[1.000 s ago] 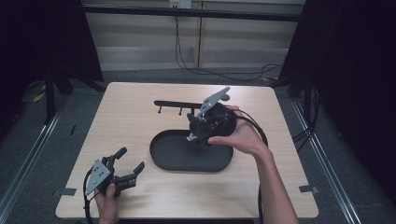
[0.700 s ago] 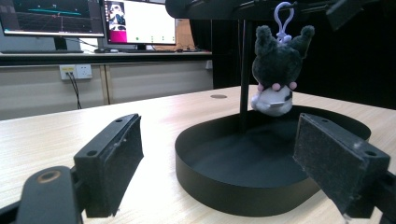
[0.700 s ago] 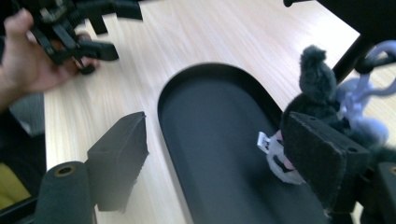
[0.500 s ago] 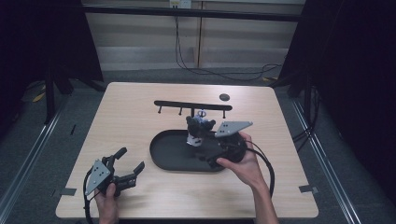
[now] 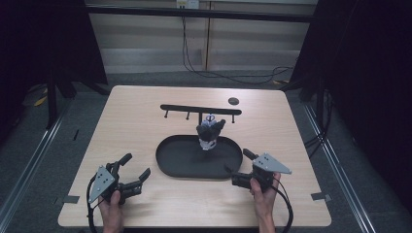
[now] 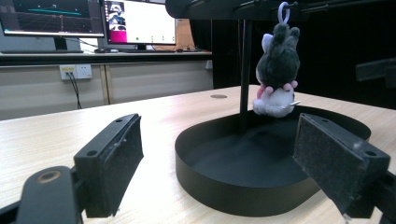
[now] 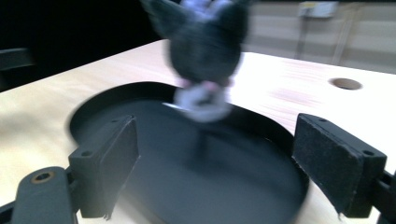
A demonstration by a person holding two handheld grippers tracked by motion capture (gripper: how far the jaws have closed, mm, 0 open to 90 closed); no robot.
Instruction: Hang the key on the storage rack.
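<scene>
High view: a small grey-and-white plush toy (image 5: 210,132) hangs from a black metal rack (image 5: 200,109) above the black oval tray (image 5: 170,162) on the pale wooden counter (image 5: 136,121). Left claw (image 5: 137,171) and right claw (image 5: 238,161) gape, empty.

Left gripper view: the fuzzy toy dangles by a white ring.

Right gripper view: it appears blurred beyond the tray.

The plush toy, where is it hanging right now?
In the high view the plush toy hangs from the black rack, centre table, above the far edge of the black tray.
</scene>
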